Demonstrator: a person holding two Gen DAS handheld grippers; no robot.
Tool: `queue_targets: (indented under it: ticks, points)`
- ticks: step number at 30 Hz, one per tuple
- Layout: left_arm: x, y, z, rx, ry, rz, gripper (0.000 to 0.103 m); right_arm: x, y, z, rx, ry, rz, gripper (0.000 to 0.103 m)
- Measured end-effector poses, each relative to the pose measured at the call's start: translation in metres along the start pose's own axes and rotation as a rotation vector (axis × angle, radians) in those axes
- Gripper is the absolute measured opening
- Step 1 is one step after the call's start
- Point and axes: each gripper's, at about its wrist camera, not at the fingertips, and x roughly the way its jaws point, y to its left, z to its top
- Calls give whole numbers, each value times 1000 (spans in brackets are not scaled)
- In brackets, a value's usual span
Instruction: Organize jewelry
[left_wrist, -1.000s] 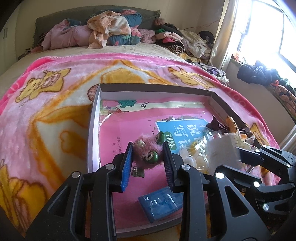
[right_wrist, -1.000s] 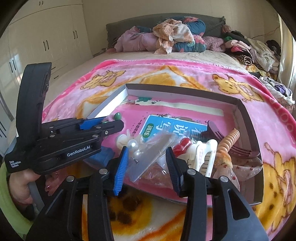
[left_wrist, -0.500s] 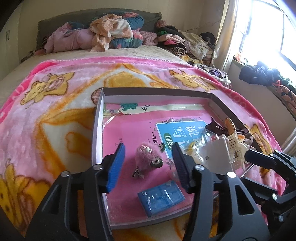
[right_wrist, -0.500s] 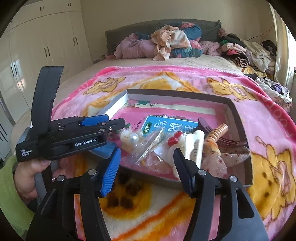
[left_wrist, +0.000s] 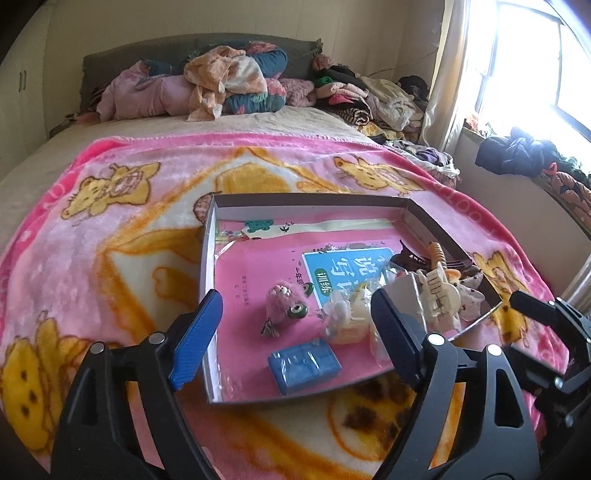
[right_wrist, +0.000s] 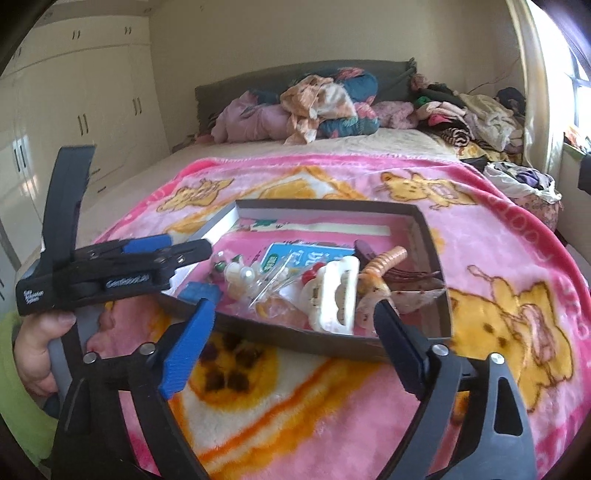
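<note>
My left tongs (left_wrist: 295, 332) were spreading wider with nothing between the blue pads, hanging just short of the near wall of the shallow box (left_wrist: 310, 199) on the bed's pink blanket (left_wrist: 110, 229). The fuzzy pink clip (left_wrist: 284, 301) lay loose on the box floor, near a blue packet (left_wrist: 304, 363). My right tongs (right_wrist: 291, 339) were likewise opening and empty, low over the blanket before the box. Most of the jewelry sat heaped at the box's right end: a white claw clip (right_wrist: 338, 295), pearl pieces (right_wrist: 240, 275) and bagged bits. I judged this a pause between placements; next I would need to choose one piece, line the pads up either side and close.
</note>
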Motion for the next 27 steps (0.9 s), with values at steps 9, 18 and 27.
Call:
queue_targets:
  ticks: [9, 18, 27]
  points:
    - [-24, -12, -12, 17, -32, 16, 91, -32, -13, -8, 28, -82, -37, 95]
    - [-43, -29, -28, 44, -70, 10, 91, -57, -15, -21, 23, -156, -67, 96]
    - [-56, -41, -47, 69, -100, -1, 91, -69, -13, -35, 19, -178, -87, 96]
